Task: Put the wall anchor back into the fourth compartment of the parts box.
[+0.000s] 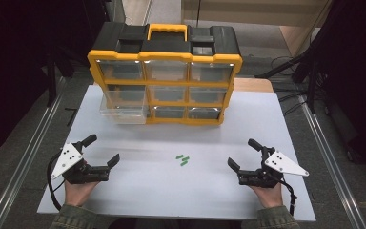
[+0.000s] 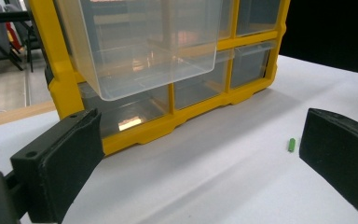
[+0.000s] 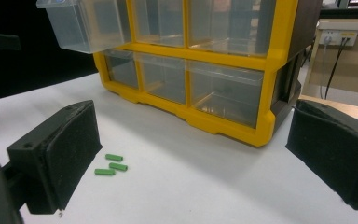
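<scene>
A yellow and black organizer with clear drawers stands at the back of the white table. Its middle-left drawer is pulled out; this drawer looks empty in the left gripper view and shows as the drawer in the right gripper view. Three small green pieces lie mid-table, seen as green pieces between the right jaws' line of sight; one green piece shows by the left gripper's far jaw. My left gripper rests open at the left, my right gripper open at the right; both hold nothing.
The table's front edge lies just behind both hands. Metal rails run along the floor on both sides. Dark stands and cables sit at the back right. Bare table surface stretches between the grippers and the organizer.
</scene>
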